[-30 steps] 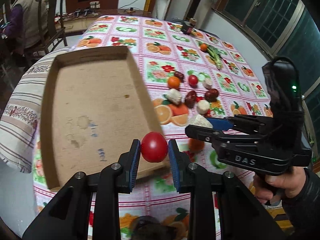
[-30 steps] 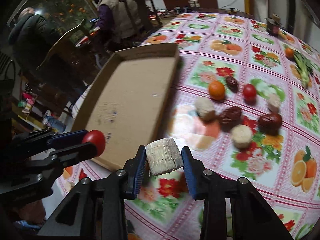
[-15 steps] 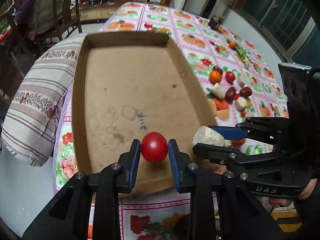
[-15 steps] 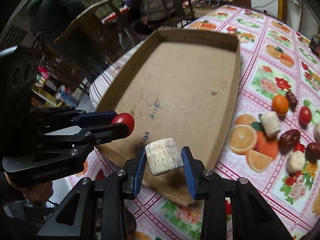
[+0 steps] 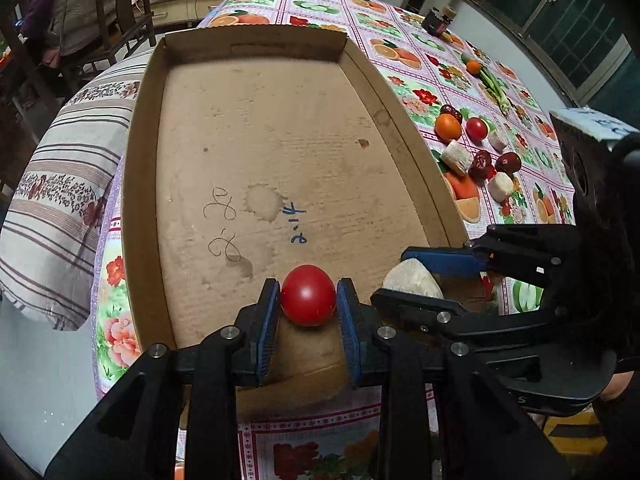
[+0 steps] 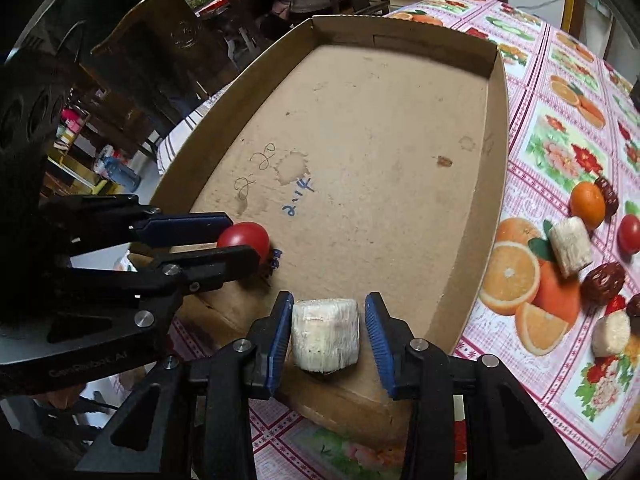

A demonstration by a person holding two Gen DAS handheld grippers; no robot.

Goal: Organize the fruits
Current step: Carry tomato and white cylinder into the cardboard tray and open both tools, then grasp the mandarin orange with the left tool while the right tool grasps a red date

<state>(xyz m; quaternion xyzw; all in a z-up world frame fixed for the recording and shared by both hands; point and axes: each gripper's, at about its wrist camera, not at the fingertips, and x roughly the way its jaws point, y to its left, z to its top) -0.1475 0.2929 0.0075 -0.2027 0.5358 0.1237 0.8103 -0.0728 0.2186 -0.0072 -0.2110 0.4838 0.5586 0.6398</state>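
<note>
Left claw: left gripper (image 5: 308, 306) was clamped on a small round red tomato (image 5: 308, 295), both blue pads pressing its sides.
Right claw: right gripper (image 6: 326, 334) had its jaws opening around a pale, rough cylindrical chunk (image 6: 325, 335); the left pad looked in touch with it, a thin gap showed at the right pad.
Landmark: shallow brown cardboard tray (image 5: 145, 128) lay on the flower-and-fruit printed tablecloth (image 5: 404, 54).
Tomato place: over the tray's near edge, just inside the near wall; whether it touched the floor could not be told.
Chunk place: at the tray's near edge, close to its near right corner, beside the tomato.
Tray edges: low walls on all four sides; the near wall sat directly under both claws.
Open room: the whole tray floor beyond the two claws was bare cardboard with stains and pen marks.
Right of tray: an orange round fruit (image 6: 587, 204), another red tomato (image 6: 629, 234), dark red dates (image 6: 603, 283) and more pale chunks (image 6: 569, 247) lay loose on the cloth, well clear of the tray wall.
Left of tray: a striped cushion (image 5: 60, 184) lay against the wall.
</note>
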